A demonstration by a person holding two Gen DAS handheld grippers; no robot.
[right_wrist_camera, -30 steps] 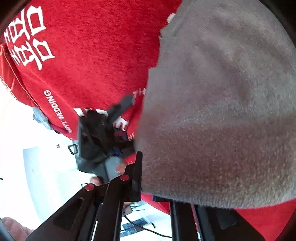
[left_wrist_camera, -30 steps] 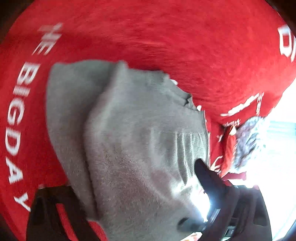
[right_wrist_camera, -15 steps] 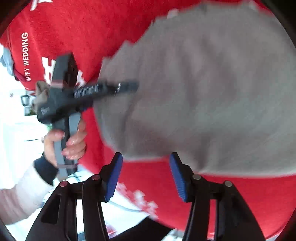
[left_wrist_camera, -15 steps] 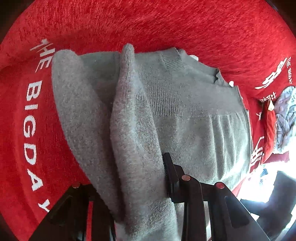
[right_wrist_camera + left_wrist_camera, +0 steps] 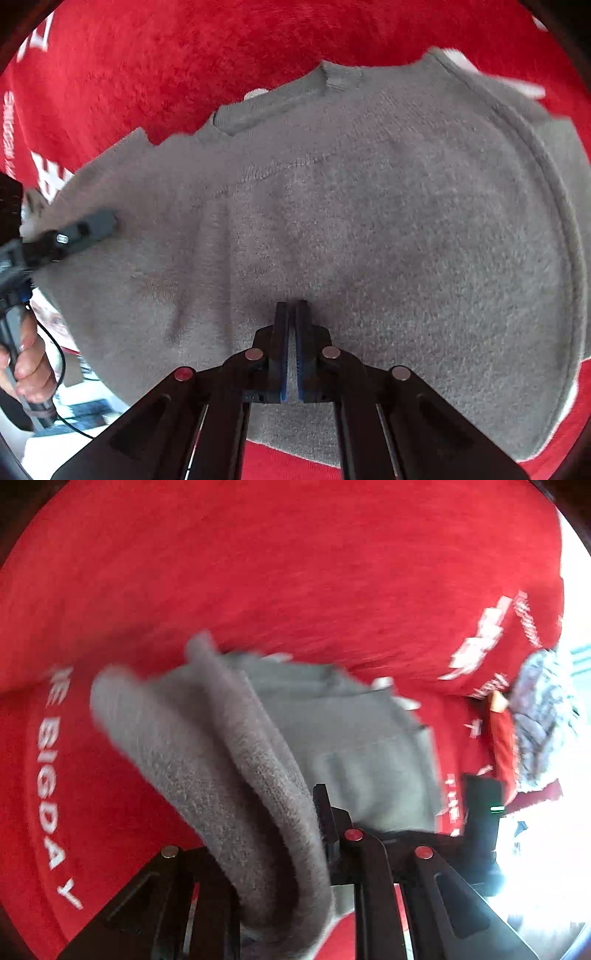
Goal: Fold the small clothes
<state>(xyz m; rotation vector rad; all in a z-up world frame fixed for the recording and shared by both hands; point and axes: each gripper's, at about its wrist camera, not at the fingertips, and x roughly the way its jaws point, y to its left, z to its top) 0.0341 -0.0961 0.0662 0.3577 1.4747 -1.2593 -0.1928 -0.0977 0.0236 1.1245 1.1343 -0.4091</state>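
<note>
Red plush cloth [image 5: 184,74] printed with white lettering spreads under everything; on it lies the small grey knit sweater [image 5: 369,221], mostly flat, neckline away from me. It looks light, soft and floppy, best pinched at a doubled edge or hem. My left gripper [image 5: 258,849] has just closed on a raised sweater fold; my right gripper [image 5: 291,314] has snapped closed, empty, above the knit.

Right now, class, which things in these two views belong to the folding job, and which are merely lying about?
Part of the job:
- grey knitted garment
- left gripper, closed on a raised fold of it
- right gripper, shut over it

Lying about:
- red lettered cloth underneath
- grey-and-white patterned fabric at its edge
</note>
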